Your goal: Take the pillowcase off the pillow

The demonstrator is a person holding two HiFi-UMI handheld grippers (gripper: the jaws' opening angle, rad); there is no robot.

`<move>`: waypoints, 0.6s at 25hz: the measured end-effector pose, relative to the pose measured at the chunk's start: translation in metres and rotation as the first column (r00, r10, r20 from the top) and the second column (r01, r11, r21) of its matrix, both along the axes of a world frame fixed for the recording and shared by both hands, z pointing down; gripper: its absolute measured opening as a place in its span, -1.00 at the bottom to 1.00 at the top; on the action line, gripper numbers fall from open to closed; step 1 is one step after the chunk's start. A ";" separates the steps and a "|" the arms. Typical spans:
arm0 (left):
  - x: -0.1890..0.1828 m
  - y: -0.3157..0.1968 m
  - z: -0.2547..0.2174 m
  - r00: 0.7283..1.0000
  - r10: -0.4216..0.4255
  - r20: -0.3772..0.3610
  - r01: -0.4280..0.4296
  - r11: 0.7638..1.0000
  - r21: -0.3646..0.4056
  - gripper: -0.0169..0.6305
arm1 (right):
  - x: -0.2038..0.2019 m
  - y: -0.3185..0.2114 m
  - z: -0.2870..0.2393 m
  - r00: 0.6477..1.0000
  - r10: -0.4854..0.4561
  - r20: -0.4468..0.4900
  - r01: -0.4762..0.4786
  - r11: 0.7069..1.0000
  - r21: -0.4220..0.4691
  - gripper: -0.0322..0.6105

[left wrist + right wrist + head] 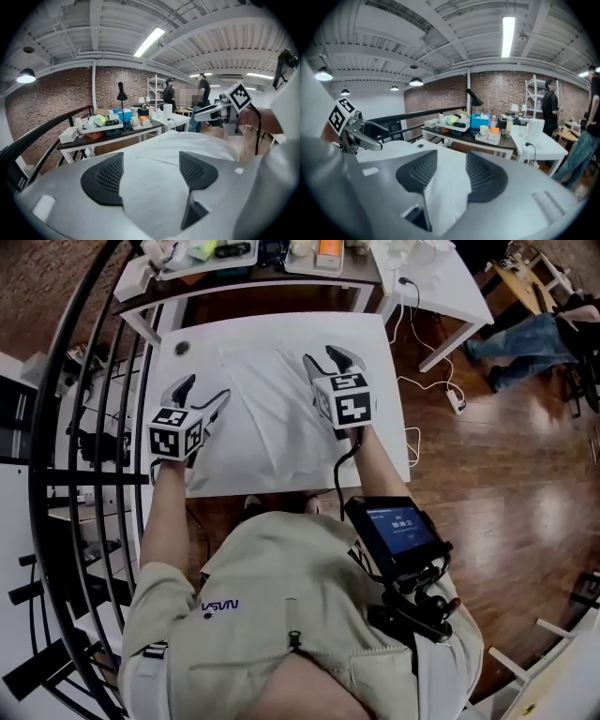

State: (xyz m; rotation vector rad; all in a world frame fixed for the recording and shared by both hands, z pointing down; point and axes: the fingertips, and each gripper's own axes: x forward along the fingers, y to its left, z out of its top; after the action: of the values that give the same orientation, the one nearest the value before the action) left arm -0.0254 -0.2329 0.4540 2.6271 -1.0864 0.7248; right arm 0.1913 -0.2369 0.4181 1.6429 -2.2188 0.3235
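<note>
Stands at the near edge of a white table [173,371] with both forearms stretched forward, side by side and well apart. Carries the left gripper [202,392] over the left side of the pillow [281,456], pointed away from the body and tilted somewhat down, its marker cube facing up. Keeps the left jaws spread wide in the left gripper view, with nothing pinched; shows only the white pillowcase [267,423] lying below and beyond the two dark pads [103,178]. Carries the right gripper [328,360] farther forward, over the right side of the pillow, also angled down, with its cable trailing back along the right forearm [375,465]. Shows the right jaws parted by a narrower gap, with a raised fold of white pillowcase cloth [447,197] standing between the ribbed pads and lying against the left one; does not look pressed from both sides, so reads as loose in the gap and not clamped. Leaves the pillowcase on the pillow, flat on the table between and under the two grippers
</note>
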 end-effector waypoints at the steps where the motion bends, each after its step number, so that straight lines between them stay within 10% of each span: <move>1: -0.002 -0.009 0.006 1.000 -0.002 0.024 0.002 1.000 -0.012 0.15 | -0.004 -0.011 0.003 1.000 -0.010 -0.011 0.010 1.000 -0.016 -0.30; 12: -0.004 -0.042 0.081 0.988 0.132 0.079 -0.109 0.962 -0.249 0.21 | -0.042 -0.055 0.103 0.999 -0.050 -0.005 0.044 0.912 -0.408 -0.09; 15: 0.002 -0.036 0.093 0.976 0.202 0.086 -0.171 0.944 -0.282 -0.04 | -0.034 -0.055 0.119 0.998 -0.026 -0.050 0.002 0.899 -0.438 -0.11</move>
State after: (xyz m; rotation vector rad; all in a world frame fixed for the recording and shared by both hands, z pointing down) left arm -0.0238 -0.2690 0.5467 2.4946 -0.7066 0.9984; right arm 0.1576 -0.2915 0.5374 1.3701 -1.9327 0.7083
